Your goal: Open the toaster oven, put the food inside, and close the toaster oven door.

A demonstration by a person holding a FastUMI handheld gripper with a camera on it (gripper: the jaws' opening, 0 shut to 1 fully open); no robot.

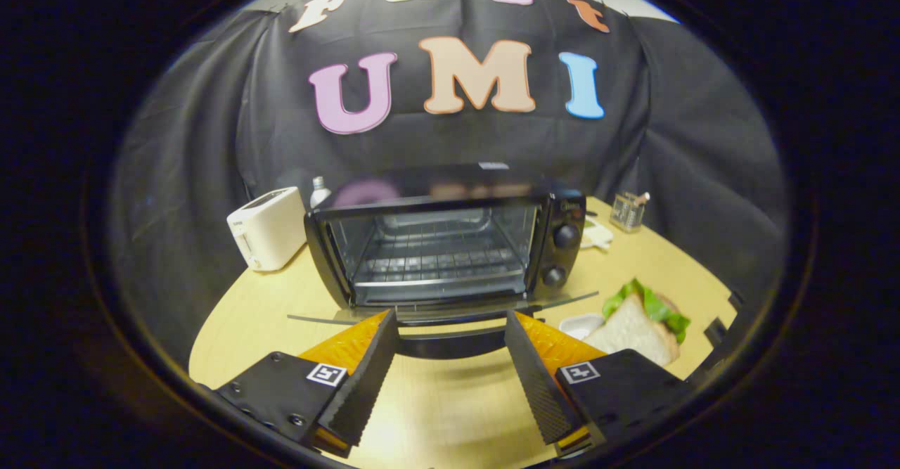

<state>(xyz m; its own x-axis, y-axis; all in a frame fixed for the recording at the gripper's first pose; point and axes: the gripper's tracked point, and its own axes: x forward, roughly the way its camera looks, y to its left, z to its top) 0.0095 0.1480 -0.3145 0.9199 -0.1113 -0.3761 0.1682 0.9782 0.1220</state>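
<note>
— Status of the toaster oven?

— Currently the toaster oven (450,244) stands on the desk (450,399) straight ahead of me. Its glass door (443,311) is folded down flat toward me, and the door handle (452,344) lies just beyond my fingertips, level with the gap between them. The wire rack (437,261) inside is bare. Two control knobs (566,235) sit one above the other on its right panel.

— State of your fingers?

— My fingers (452,335) are spread apart and pinch nothing; the desk surface shows between them. Whether the tips touch the handle, I cannot tell.

— Location of the food?

— The sandwich (643,325), white bread with green lettuce, lies on the desk to the right of the oven, beyond my right finger. A small white dish (580,325) sits just beside it, on its left.

— Other items?

— A white pop-up toaster (267,228) stands left of the oven, with a small bottle (320,191) behind it. A clear container (628,210) stands well back on the right.
</note>
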